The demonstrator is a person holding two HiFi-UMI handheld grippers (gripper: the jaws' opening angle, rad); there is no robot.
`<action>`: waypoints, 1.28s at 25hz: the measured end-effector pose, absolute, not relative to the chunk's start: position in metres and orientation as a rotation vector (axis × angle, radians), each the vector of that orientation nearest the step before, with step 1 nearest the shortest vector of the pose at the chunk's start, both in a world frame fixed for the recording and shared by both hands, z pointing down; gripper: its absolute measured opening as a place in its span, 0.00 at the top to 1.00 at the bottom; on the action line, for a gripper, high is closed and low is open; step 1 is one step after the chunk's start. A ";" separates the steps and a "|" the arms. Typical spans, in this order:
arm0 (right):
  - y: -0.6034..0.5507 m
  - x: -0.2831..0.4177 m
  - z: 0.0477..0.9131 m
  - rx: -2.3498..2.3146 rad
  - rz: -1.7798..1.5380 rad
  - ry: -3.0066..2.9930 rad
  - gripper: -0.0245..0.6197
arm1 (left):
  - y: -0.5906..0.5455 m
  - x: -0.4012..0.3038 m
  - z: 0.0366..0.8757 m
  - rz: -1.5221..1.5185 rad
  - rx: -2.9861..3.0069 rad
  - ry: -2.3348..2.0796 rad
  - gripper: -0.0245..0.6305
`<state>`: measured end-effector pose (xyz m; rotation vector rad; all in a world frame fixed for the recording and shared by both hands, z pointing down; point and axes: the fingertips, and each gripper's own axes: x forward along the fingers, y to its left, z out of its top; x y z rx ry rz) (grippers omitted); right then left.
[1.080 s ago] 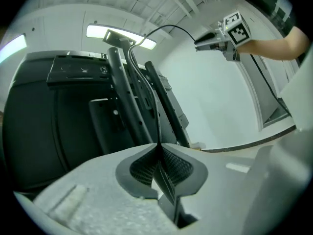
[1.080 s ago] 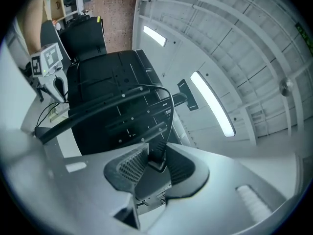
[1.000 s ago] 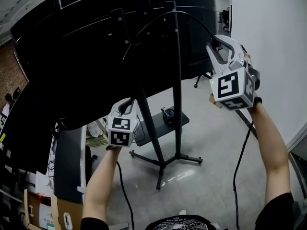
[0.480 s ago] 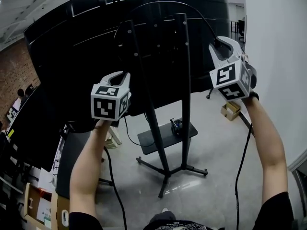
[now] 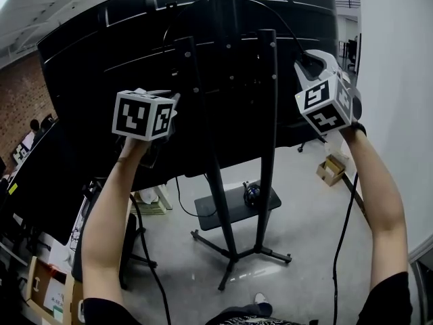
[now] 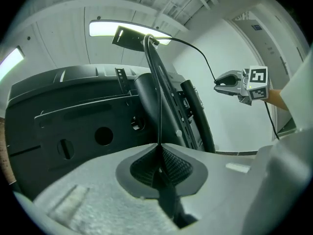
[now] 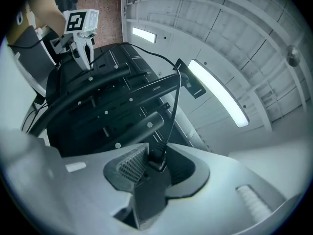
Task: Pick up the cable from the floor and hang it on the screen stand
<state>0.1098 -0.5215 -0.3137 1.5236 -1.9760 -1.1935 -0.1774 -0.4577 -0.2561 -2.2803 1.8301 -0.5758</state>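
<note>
Cable [image 6: 159,102] drapes over top bracket [image 6: 131,37] of stand [image 5: 268,114], behind screen [image 5: 95,66], strung between both tongs. Left tongs [image 6: 159,153] are pinched tight on the thin cable run. Right tongs [image 7: 149,160] clamp the cable's plug [image 7: 155,156], jaws held apart by it. Both are raised beside the stand posts, floor [image 5: 304,208] well below.

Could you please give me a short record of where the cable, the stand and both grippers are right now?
left hand-held gripper: shut on the thin run of the cable
right hand-held gripper: shut on the cable's plug end
cable: raised, arched over the top of the screen stand, strung between both grippers
screen stand: upright, its back toward the person
status: cable draped, both ends held
</note>
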 end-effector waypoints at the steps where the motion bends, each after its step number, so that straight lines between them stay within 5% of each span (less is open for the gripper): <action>1: -0.527 0.108 -0.314 1.511 -1.190 -1.980 0.78 | -0.460 -0.180 -0.257 -0.592 -2.294 1.840 0.93; 17: -0.605 0.102 -0.313 1.321 -1.063 -2.013 0.78 | -0.490 -0.204 -0.246 -0.856 -2.497 1.999 0.93; 32: -0.629 0.087 -0.300 1.114 -0.592 -2.213 0.79 | -0.486 -0.207 -0.224 -0.993 -2.615 2.119 0.93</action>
